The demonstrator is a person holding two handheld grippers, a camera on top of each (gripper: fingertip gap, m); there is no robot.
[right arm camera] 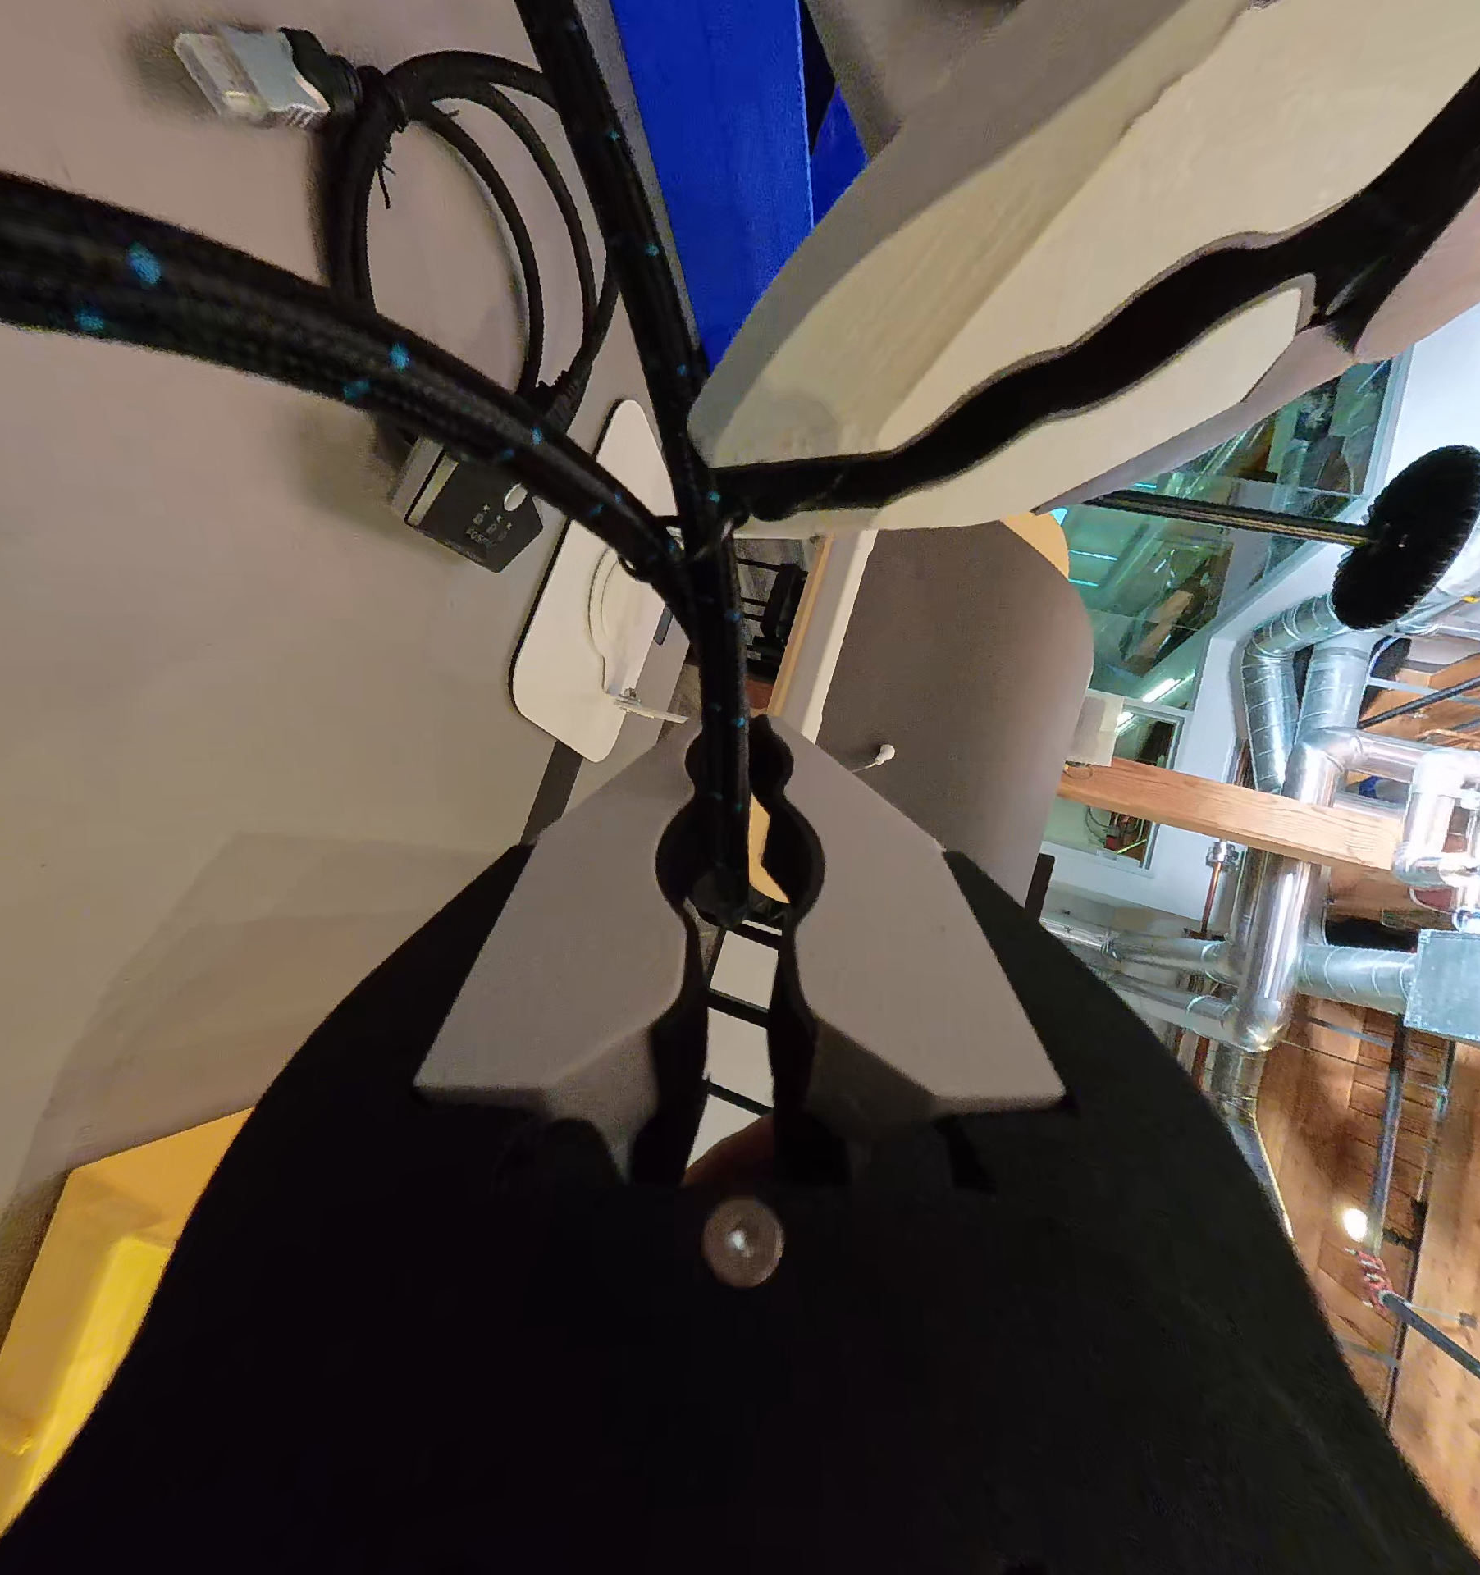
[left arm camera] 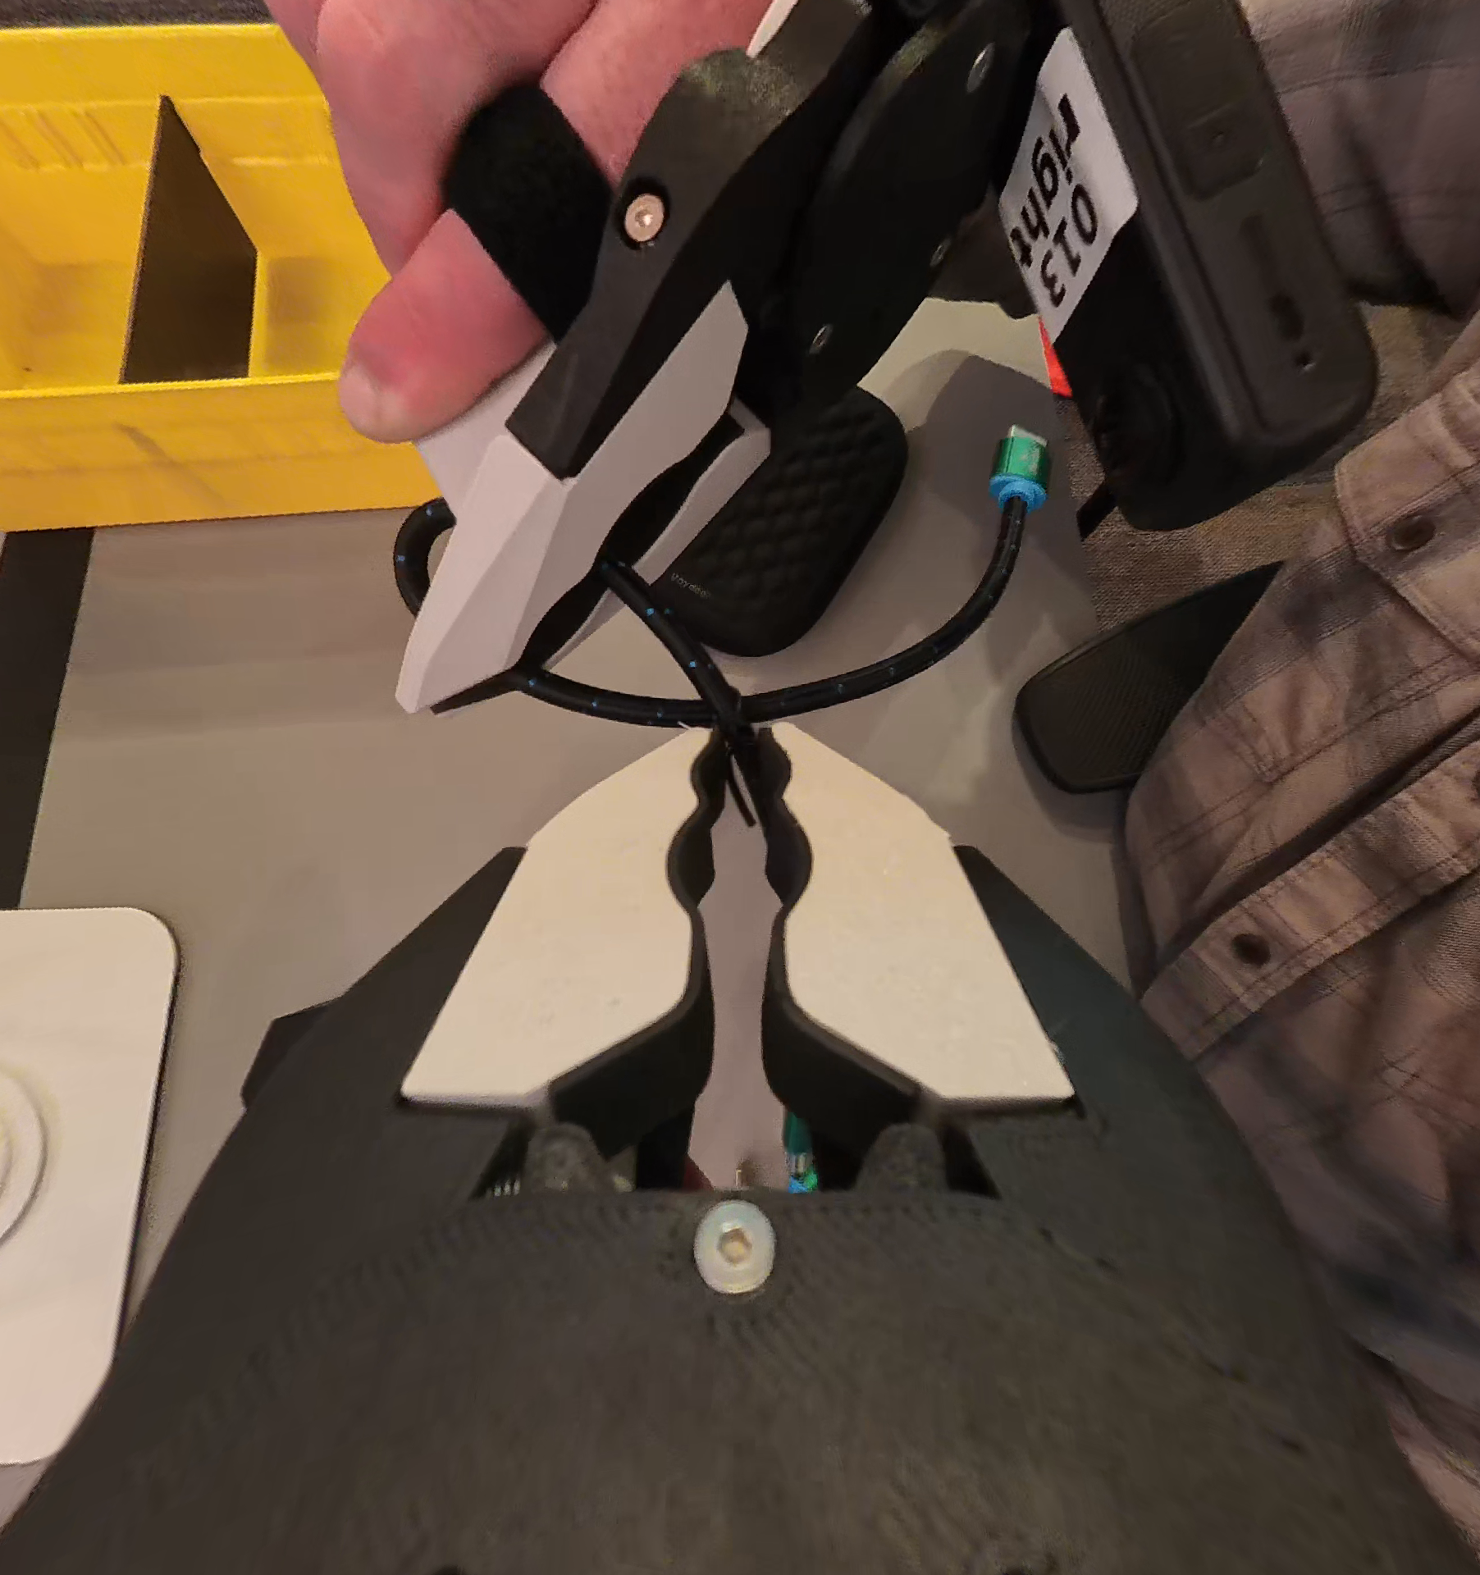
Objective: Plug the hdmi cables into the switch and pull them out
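Observation:
A black braided cable with blue flecks (left arm camera: pixel 890 673) hangs looped between both grippers, its green plug (left arm camera: pixel 1022 464) free in the air. My left gripper (left arm camera: pixel 741 754) is shut on the thin black tie (left arm camera: pixel 741 797) where the loops cross. My right gripper (left arm camera: pixel 438 703), held by a hand, is shut on the same cable to the left of it. In the right wrist view my right gripper (right arm camera: pixel 741 729) clamps the cable (right arm camera: pixel 719 810), with the left gripper (right arm camera: pixel 719 477) just beyond. The small black switch (right arm camera: pixel 464 511) lies on the table, a second coiled cable with a silver plug (right arm camera: pixel 251 77) beside it.
A yellow bin (left arm camera: pixel 80 426) stands at the far left of the table. A white pad (left arm camera: pixel 55 1065) lies near left. A black textured pad (left arm camera: pixel 805 528) lies beyond the grippers. A chair armrest (left arm camera: pixel 1129 690) and a person's plaid sleeve (left arm camera: pixel 1359 852) are at the right. My hands' fingertips stand some 8 cm from each other.

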